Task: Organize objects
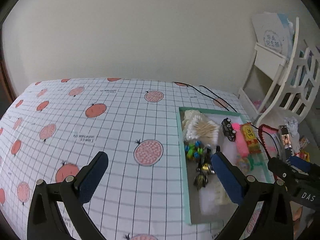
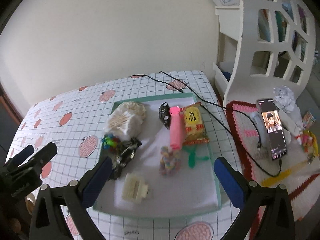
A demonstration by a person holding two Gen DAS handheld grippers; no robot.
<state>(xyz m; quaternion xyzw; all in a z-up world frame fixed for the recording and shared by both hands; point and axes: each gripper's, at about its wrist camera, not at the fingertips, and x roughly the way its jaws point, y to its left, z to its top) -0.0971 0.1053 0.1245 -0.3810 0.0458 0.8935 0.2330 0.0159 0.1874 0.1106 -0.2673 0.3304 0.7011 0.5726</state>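
Note:
A teal-rimmed tray (image 2: 217,180) on the table holds a bag of cotton swabs (image 2: 124,124), a black toy car (image 2: 165,113), a pink pig-faced tube (image 2: 176,128), a yellow snack packet (image 2: 194,126), a pastel ring (image 2: 170,160), a cream hair clip (image 2: 135,187), black foil wrappers (image 2: 125,152) and small colourful toys (image 2: 110,141). My right gripper (image 2: 164,164) hangs open above the tray's near half, holding nothing. My left gripper (image 1: 159,160) is open over the cloth, its right finger (image 1: 224,172) over the tray's left side (image 1: 181,140).
The grid cloth with fruit prints (image 1: 100,130) covers the table left of the tray. A black cable (image 2: 200,98) runs past the tray's far corner to a phone (image 2: 273,128) propped on a crocheted mat (image 2: 246,132). Behind stands a white shelf (image 2: 270,40).

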